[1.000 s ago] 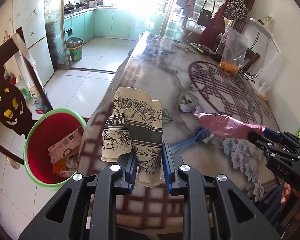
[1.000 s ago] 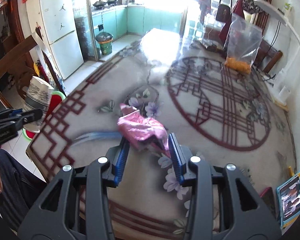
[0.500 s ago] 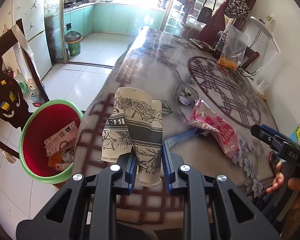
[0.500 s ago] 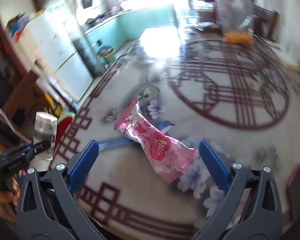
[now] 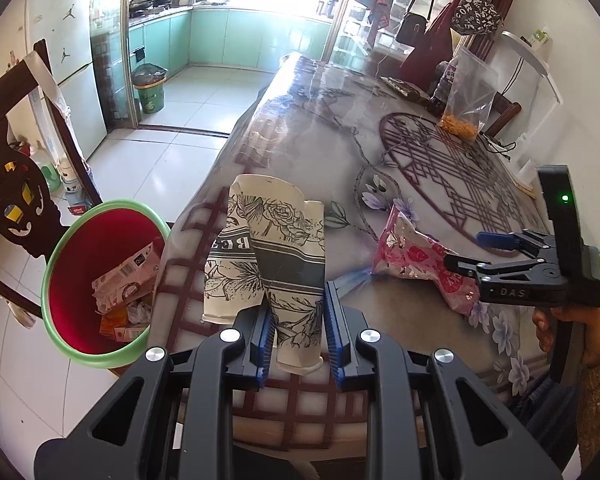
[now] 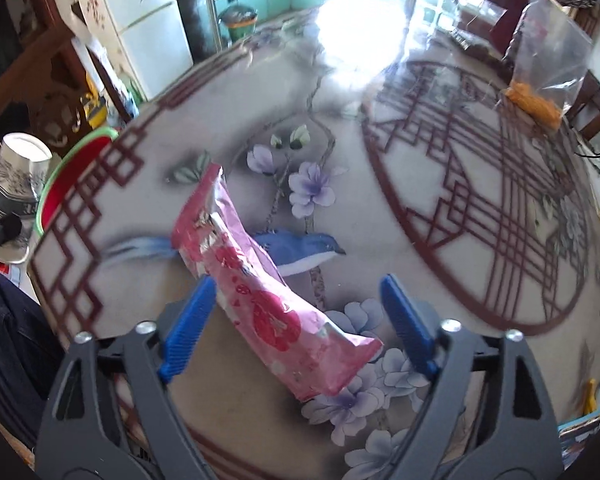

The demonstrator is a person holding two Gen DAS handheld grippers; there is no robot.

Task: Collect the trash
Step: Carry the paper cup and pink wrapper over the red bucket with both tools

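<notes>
Right gripper (image 6: pixel 296 320) has let go, jaws now wide around the crinkled pink foil snack wrapper (image 6: pixel 260 300), probably regrasping; left gripper (image 5: pixel 298 330) stays clamped on flattened floral paper cups (image 5: pixel 268 256), binning pending.

The right gripper (image 6: pixel 296 324) has released the pink wrapper (image 6: pixel 260 292), seemingly onto the table (image 6: pixel 380 208).

Pink wrapper (image 6: pixel 260 304) with red blotches; floral black-and-white cups (image 5: pixel 272 256); red bin (image 5: pixel 100 272), green rim, lower left.
</notes>
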